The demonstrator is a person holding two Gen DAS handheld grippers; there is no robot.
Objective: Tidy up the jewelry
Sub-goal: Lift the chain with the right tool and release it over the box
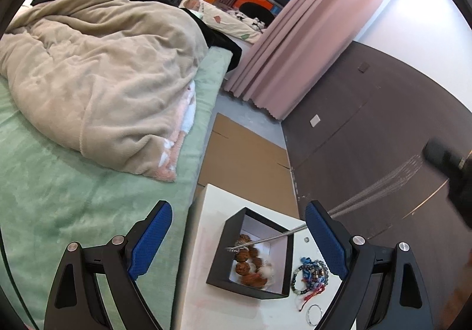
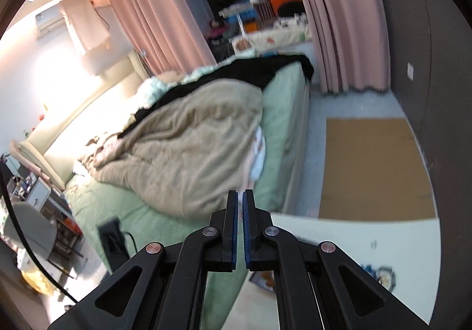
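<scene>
A black box with a white inside (image 1: 218,256) stands on a white table (image 1: 203,294). It holds a brown bead bracelet (image 1: 247,263). A thin silver chain (image 1: 265,239) hangs into the box from the blurred right gripper at the right edge (image 1: 451,164). A pile of beaded bracelets and red cords (image 1: 309,277) and a silver ring bracelet (image 1: 313,313) lie right of the box. My left gripper (image 1: 239,238) is open above the box. In the right wrist view, my right gripper (image 2: 239,197) is shut with something thin between the pads; the bracelet pile (image 2: 382,275) shows low right.
A bed with a green sheet (image 1: 59,197) and a beige blanket (image 1: 103,70) lies left of the table. Cardboard (image 1: 247,158) lies on the floor beyond the table. A dark wall panel (image 1: 368,135) and pink curtains (image 1: 309,43) stand to the right.
</scene>
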